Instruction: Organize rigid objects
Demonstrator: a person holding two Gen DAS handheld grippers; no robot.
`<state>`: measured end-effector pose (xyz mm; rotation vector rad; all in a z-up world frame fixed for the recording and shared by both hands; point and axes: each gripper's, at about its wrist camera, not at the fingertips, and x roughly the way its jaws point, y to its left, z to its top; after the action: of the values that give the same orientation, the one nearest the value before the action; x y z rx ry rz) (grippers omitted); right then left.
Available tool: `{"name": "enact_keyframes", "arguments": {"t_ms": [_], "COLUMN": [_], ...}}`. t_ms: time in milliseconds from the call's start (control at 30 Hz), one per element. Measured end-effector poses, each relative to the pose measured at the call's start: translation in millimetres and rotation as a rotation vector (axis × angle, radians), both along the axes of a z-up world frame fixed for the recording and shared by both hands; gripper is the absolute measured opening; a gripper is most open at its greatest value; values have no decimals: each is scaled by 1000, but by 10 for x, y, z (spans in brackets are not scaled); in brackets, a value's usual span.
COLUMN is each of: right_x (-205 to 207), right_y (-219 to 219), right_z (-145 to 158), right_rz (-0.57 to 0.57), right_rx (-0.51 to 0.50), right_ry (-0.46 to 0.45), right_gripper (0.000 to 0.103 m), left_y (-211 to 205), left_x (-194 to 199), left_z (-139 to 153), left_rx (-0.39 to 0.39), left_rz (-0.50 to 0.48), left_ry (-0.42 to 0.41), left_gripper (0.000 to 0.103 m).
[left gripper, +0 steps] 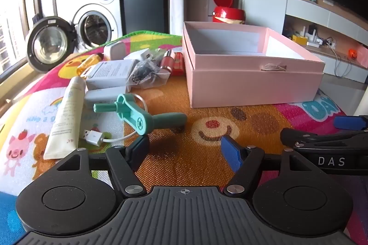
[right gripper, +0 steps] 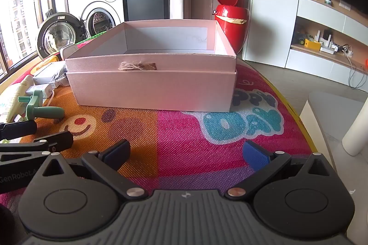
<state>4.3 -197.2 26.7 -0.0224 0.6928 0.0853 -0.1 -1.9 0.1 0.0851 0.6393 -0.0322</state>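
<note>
Both grippers hung unclenched with nothing between their fingers: the left gripper (left gripper: 187,148) low over the play mat (left gripper: 184,93), the right gripper (right gripper: 186,151) just beside it, facing the pink box (right gripper: 151,83). That box stood open and looked bare inside, while the pile to be sorted lay to its left: a green tool (left gripper: 138,113) nearest, a cream tube (left gripper: 66,116), a USB cable (left gripper: 94,135), a white carton (left gripper: 110,74) and a bagged black item (left gripper: 147,74), touching or overlapping. I judged the main risk to be a grab at the tool snagging the cable beneath it, or nudging the tube aside. The two grippers sat close enough to knock together. Open mat lay between tool and box, though the box wall stood tall enough to catch a low carry.
</note>
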Motion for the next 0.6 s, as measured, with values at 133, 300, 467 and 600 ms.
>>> {"name": "enact_keyframes", "arguments": {"t_ms": [133, 300, 467, 600], "right_x": [2, -1, -1, -1], "right_y": [1, 1, -1, -2], "right_z": [1, 2, 2, 1], "right_rz": [0, 0, 0, 0], "right_rx": [-2, 0, 0, 0], "right_ry": [5, 1, 0, 0], "right_gripper": [103, 103, 103, 103], "left_y": [44, 36, 55, 58], "left_x": [4, 4, 11, 7], "left_z": [14, 13, 1, 15], "left_rx": [-83, -72, -79, -80], "left_rz": [0, 0, 0, -1], "left_ry": [5, 4, 4, 4], "left_gripper": [75, 75, 74, 74]}}
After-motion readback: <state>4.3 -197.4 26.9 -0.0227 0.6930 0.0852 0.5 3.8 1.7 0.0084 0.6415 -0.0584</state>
